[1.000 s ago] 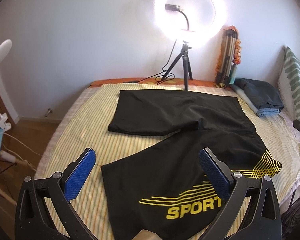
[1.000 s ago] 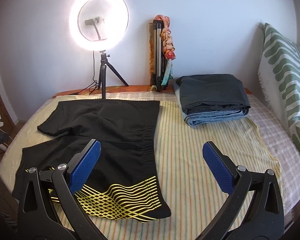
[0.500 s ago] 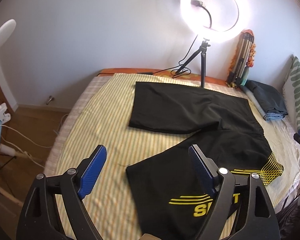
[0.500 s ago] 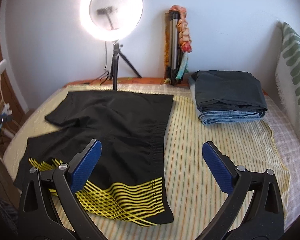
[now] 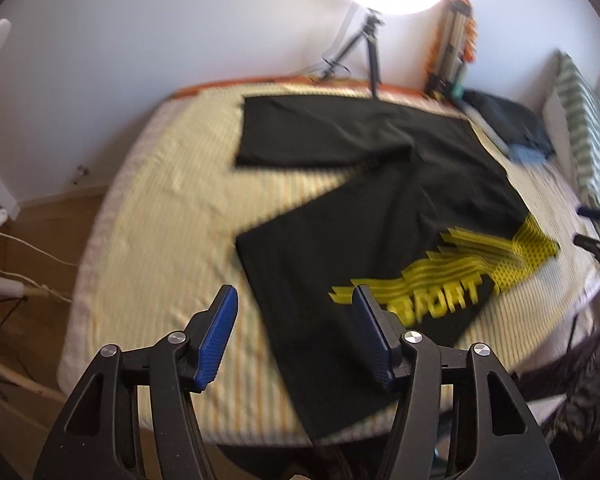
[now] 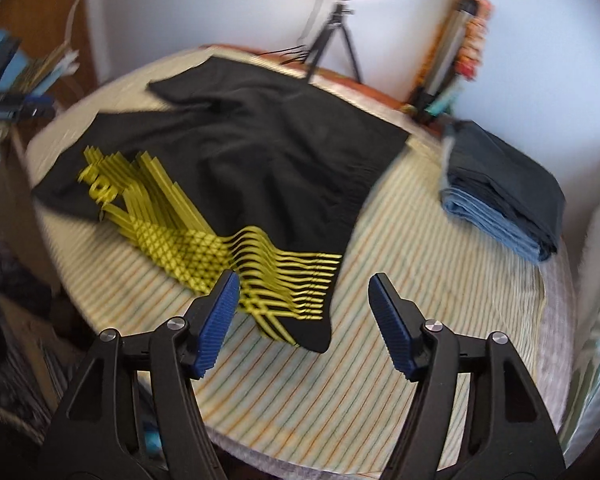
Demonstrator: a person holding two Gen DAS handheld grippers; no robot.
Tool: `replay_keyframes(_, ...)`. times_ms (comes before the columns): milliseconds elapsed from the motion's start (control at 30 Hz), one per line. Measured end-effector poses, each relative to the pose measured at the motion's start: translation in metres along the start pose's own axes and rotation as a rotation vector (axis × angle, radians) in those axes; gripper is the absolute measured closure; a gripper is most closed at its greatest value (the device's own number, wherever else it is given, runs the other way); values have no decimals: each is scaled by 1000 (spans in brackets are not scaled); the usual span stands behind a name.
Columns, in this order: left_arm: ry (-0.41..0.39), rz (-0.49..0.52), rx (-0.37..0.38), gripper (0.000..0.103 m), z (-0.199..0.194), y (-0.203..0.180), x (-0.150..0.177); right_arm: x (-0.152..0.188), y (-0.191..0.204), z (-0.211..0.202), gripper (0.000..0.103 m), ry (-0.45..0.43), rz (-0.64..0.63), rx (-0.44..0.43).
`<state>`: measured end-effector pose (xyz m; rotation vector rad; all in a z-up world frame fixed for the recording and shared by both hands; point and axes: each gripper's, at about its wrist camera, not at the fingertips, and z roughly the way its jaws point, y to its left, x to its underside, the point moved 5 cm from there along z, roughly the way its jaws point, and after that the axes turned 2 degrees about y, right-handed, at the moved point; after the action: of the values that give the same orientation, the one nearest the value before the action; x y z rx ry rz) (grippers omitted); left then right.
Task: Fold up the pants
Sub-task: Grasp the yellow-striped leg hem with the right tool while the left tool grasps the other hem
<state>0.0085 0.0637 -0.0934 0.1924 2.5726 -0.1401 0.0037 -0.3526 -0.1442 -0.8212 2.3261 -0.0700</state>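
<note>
the black pants lie spread flat on the bed, unfolded, with the two legs splayed apart toward the bed's left edge and the waistband toward its right side. that open layout leaves each hem and each waist corner exposed, which suits a first fold of one leg over the other. the leg with the yellow print lies along the bed's near edge, its hem overhanging that edge a little.

the left gripper hovers above the near-left part of the bed, over the hem of the printed leg, jaws spread wide and empty. the right gripper hangs over the near waist corner of the pants, jaws likewise parted with nothing between them. the placing looks deliberate: one tool at each end of the near leg, so both ends could be lifted together and the cloth kept taut.

a stack of folded clothes sits at the far-right corner of the bed, well apart from the pants, probably where finished items go. both views are blurred, so fine creases cannot be judged.
</note>
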Motion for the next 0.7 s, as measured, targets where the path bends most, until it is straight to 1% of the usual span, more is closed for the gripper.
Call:
replay_keyframes(67, 14, 22, 14, 46, 1, -9, 9, 3, 8, 8, 33, 19, -68, 20)
replay_keyframes(167, 45, 55, 55, 47, 2, -25, 23, 10, 18, 20, 33, 59, -173, 38)
replay_keyframes(233, 72, 105, 76, 47, 4, -39, 35, 15, 23, 30, 33, 86, -236, 58)
replay_keyframes(300, 87, 149, 76, 47, 6, -48, 44, 18, 25, 36, 33, 99, -273, 80)
replay_keyframes(367, 107, 186, 93, 47, 8, -58, 52, 20, 28, 43, 33, 98, -312, 108)
replay_keyframes(433, 117, 212, 100, 46, 10, -65, 57, 21, 30, 50, 33, 101, -351, 157)
replay_keyframes(467, 122, 221, 101, 46, 12, -68, 59, 22, 30, 53, 35, 102, -362, 179)
replay_keyframes(500, 127, 234, 101, 46, 14, -71, 60, 22, 29, 56, 44, 109, -368, 188)
replay_keyframes(533, 132, 252, 97, 46, 16, -74, 61, 22, 28, 58, 50, 119, -363, 184)
replay_keyframes(600, 138, 284, 78, 46, 22, -77, 62, 20, 23, 61, 70, 134, -345, 187)
replay_keyframes(633, 142, 298, 71, 46, 25, -78, 62, 19, 20, 60, 76, 136, -338, 187)
replay_keyframes(667, 144, 304, 73, 46, 27, -79, 64, 17, 18, 60, 88, 138, -329, 185)
replay_keyframes(700, 149, 310, 69, 46, 30, -79, 64, 14, 15, 58, 91, 136, -311, 181)
